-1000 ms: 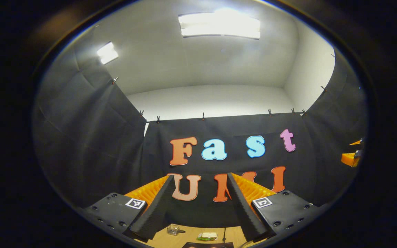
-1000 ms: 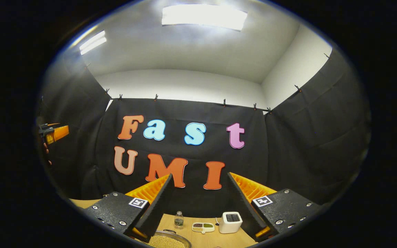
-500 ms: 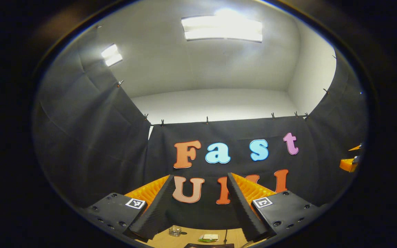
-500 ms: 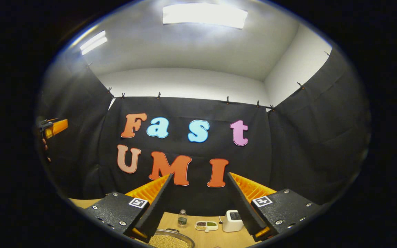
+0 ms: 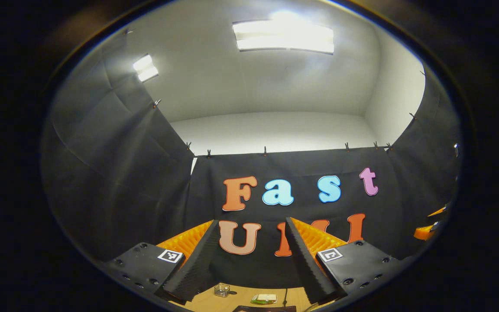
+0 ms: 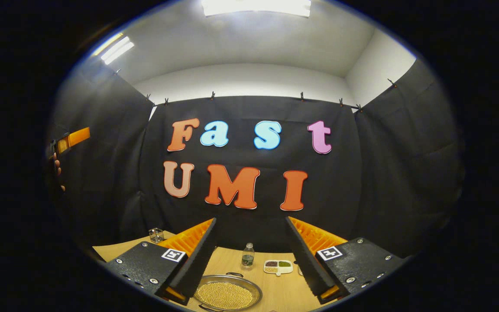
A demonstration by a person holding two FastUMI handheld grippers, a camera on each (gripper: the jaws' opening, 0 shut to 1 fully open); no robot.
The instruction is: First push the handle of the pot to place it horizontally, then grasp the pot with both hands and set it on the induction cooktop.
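Right now both my grippers are raised above the wooden table (image 6: 277,292) and tilted up toward the booth's black cloth wall and the white ceiling with its bright light panels (image 5: 283,37); my left gripper (image 5: 249,255) has its two fingers spread wide apart with nothing between them, and past them I see a strip of the table's far edge with a small clear glass jar (image 5: 221,289), a small flat dish with something green in it (image 5: 263,298) and a thin dark cable (image 5: 285,295); a dark flat edge sits at the very bottom of the left gripper view, too cut off for me to say what it is; my right gripper (image 6: 249,255) is likewise gaping, fingers well apart and pressing on nothing; between and below those fingers the pot (image 6: 228,292) rests on the table, a shallow metal pan filled with small yellowish grains, a loop handle (image 6: 233,274) on its far rim and another just visible at its near rim; neither gripper touches it; beyond the pot stand a small clear bottle with a white cap (image 6: 247,255) and, just to its right, a divided white dish (image 6: 278,266) holding dark and green contents; a clear glass jar (image 6: 156,234) stands farther left near the cloth; at the left edge of the right gripper view my other hand (image 6: 57,170) holds the left gripper, well apart from the right one
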